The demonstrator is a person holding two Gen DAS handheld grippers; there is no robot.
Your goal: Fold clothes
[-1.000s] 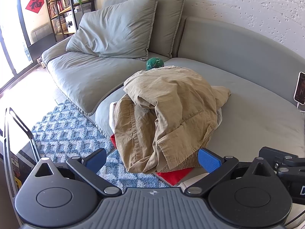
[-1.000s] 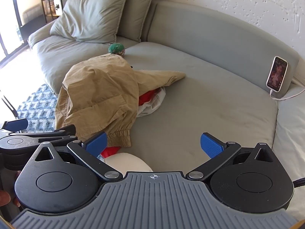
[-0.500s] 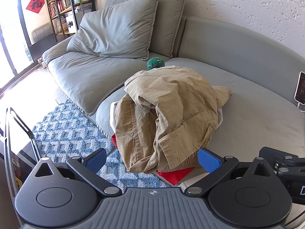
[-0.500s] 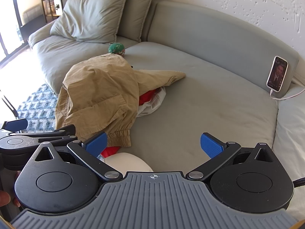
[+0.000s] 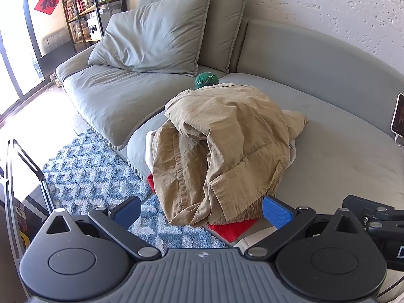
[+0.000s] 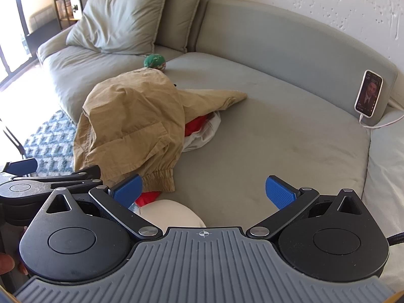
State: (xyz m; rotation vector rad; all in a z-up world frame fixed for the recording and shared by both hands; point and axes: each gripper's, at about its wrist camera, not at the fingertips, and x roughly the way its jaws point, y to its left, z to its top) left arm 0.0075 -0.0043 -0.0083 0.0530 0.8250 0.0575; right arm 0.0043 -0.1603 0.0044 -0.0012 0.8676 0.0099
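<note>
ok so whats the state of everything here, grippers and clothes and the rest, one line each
left gripper: open, empty, short of the pile
right gripper: open, empty, over bare cushion
tan garment: crumpled, unfolded, heaped on top of the pile
red garment: mostly buried, edge poking out
white garment: bunched under the tan one
green bundle: balled up behind the pile
phone: screen lit, propped upright against the sofa back, cable plugged in

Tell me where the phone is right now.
The phone stands propped against the sofa backrest at the right of the right wrist view, cable plugged in, well right of the tan garment; the left wrist view catches only its edge.
</note>
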